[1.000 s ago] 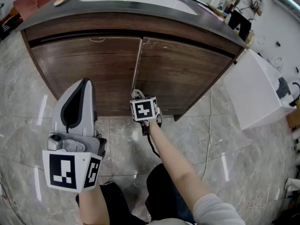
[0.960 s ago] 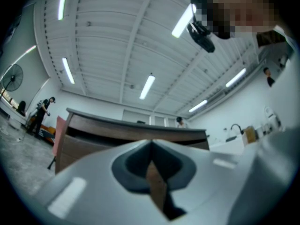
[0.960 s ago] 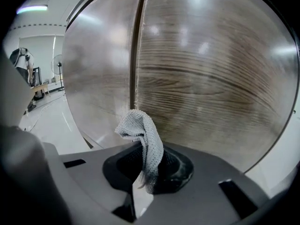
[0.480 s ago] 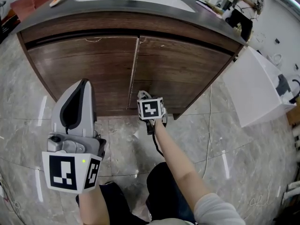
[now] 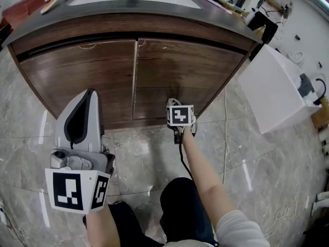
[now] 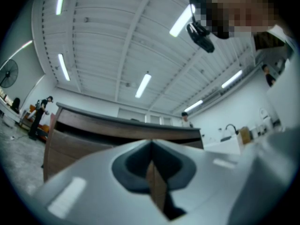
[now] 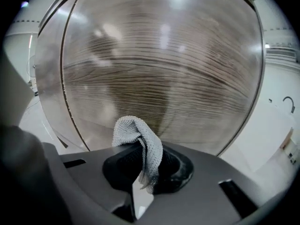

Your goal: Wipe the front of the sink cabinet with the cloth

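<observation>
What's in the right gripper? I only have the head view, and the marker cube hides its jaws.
Observer: A grey cloth, pinched between the shut jaws of the right gripper.
Operator: Touching the wood?
Observer: Its bunched end sits close in front of the cabinet door. I can't tell whether it makes contact.
Operator: Left jaws?
Observer: The left gripper has its jaws together with nothing between them.

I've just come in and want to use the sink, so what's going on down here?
A person is working on the front of the sink cabinet. The right gripper has its jaws shut on a grey cloth, held at the bottom of the right-hand door. The left gripper is shut and empty, held back from the cabinet.
</observation>
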`<state>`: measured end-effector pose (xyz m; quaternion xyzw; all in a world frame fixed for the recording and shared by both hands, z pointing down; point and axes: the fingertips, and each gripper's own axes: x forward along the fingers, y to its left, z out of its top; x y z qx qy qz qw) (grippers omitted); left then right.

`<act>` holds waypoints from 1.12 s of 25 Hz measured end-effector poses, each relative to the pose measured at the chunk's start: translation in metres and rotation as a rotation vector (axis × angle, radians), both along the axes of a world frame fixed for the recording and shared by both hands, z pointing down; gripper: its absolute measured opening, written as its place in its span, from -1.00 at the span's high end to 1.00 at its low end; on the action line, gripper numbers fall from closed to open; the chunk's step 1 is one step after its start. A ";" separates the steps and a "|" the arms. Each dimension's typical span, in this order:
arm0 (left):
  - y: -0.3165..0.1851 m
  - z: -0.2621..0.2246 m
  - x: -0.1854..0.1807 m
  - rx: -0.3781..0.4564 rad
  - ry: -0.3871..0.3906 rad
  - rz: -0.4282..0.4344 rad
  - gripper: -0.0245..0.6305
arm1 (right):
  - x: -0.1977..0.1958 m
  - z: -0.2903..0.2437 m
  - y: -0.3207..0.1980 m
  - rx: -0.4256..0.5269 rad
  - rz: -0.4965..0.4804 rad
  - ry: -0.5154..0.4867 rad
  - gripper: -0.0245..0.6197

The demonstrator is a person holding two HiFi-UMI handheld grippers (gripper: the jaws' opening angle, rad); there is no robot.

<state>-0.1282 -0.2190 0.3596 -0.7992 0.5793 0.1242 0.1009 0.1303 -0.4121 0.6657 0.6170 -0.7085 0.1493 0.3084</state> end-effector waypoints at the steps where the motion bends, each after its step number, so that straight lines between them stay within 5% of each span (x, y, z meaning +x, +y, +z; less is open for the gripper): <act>1: 0.000 0.000 0.002 -0.001 -0.002 0.003 0.91 | 0.009 0.000 -0.001 -0.001 0.015 0.003 0.80; 17: -0.004 0.014 0.019 -0.042 -0.059 0.007 0.91 | 0.151 -0.012 -0.016 0.017 0.209 0.158 0.80; 28: 0.004 0.017 0.024 -0.041 -0.061 0.016 0.91 | 0.165 0.001 -0.017 0.026 0.220 0.147 0.81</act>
